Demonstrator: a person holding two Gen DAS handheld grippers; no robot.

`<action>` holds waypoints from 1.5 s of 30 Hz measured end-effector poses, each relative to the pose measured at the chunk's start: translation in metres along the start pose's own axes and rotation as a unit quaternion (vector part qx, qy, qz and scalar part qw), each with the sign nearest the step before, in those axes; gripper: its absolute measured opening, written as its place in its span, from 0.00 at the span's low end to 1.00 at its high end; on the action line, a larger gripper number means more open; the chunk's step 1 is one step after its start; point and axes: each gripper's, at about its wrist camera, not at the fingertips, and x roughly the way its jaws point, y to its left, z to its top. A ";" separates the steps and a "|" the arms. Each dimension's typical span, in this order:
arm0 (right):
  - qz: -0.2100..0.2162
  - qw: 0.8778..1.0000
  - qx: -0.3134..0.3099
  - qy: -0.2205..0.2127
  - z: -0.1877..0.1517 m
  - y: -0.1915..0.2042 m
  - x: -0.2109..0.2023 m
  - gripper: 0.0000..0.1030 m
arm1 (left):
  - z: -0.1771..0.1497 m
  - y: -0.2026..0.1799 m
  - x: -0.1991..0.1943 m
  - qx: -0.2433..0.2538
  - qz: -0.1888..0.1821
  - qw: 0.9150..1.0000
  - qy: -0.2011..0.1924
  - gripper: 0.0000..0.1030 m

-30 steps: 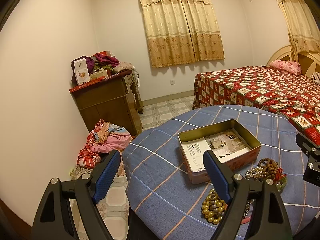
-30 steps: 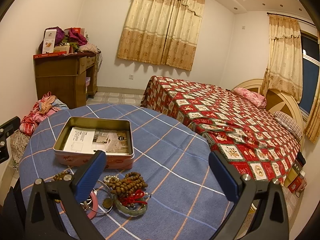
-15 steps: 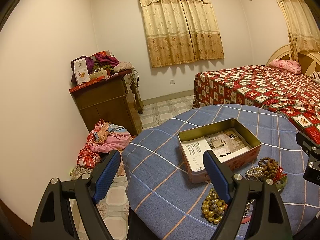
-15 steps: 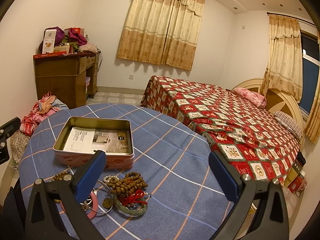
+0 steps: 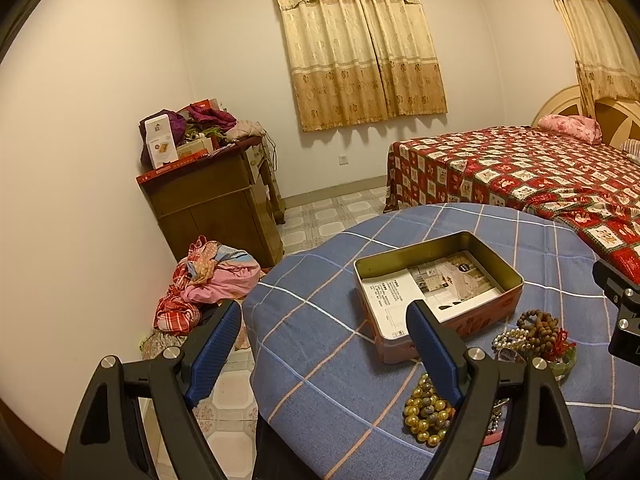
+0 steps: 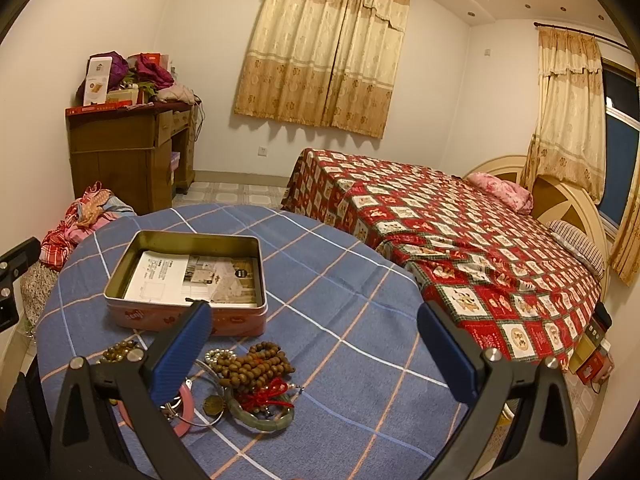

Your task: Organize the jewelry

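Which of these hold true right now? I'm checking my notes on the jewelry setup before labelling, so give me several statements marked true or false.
1. The tin box on the blue checked tablecloth is open, with printed paper inside. True.
2. The wooden bead bracelet already lies inside the tin. False: it lies on the cloth in front of the tin.
3. The left gripper is open and holds nothing. True.
4. The right gripper is shut on the green bangle. False: its fingers stand wide apart, and the bangle lies on the cloth.
5. The golden bead bracelet lies on the tablecloth. True.
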 end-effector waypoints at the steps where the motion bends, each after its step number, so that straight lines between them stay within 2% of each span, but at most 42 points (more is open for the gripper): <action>1: 0.000 1.000 0.000 0.000 -0.001 0.000 0.000 1.00 | 0.000 0.000 0.000 0.000 0.000 1.000 0.001 0.82; 8: -0.002 1.000 0.002 0.005 -0.011 -0.005 0.012 1.00 | -0.010 0.000 0.019 -0.001 -0.003 1.000 0.022 0.82; 12: -0.017 0.999 -0.002 0.035 -0.030 -0.016 0.037 1.00 | -0.025 -0.003 0.039 0.007 -0.004 0.999 0.046 0.82; 18: 0.003 0.996 0.020 0.083 -0.055 -0.025 0.064 1.00 | -0.045 -0.021 0.054 0.023 -0.024 0.997 0.065 0.82; 25: 0.021 0.994 0.012 0.104 -0.059 -0.010 0.067 1.00 | -0.062 -0.043 0.062 0.044 -0.060 0.994 0.083 0.81; 27: 0.022 0.994 0.010 0.105 -0.060 -0.009 0.068 1.00 | -0.064 -0.048 0.066 0.046 -0.071 0.992 0.089 0.73; 29: 0.021 0.994 0.009 0.104 -0.060 -0.008 0.066 1.00 | -0.067 -0.052 0.071 0.049 -0.089 0.989 0.104 0.55; 30: 0.020 0.994 0.008 0.103 -0.059 -0.008 0.066 1.00 | -0.068 -0.053 0.074 0.047 -0.099 0.988 0.110 0.52; 32: 0.019 0.995 0.007 0.101 -0.057 -0.007 0.065 1.00 | -0.071 -0.056 0.075 0.044 -0.120 0.985 0.120 0.36; 33: 0.019 0.995 0.007 0.099 -0.057 -0.007 0.065 1.00 | -0.072 -0.057 0.075 0.043 -0.128 0.984 0.119 0.33; 35: 0.017 0.995 0.005 0.098 -0.056 -0.007 0.065 1.00 | -0.072 -0.059 0.074 0.036 -0.155 0.980 0.122 0.09; 39: 0.014 0.995 0.003 0.096 -0.054 -0.007 0.066 1.00 | -0.069 -0.057 0.067 0.028 -0.178 0.977 0.115 0.09; 45: 0.005 0.995 0.012 0.094 -0.051 -0.017 0.070 1.00 | -0.049 -0.043 0.046 0.008 -0.184 0.980 0.072 0.09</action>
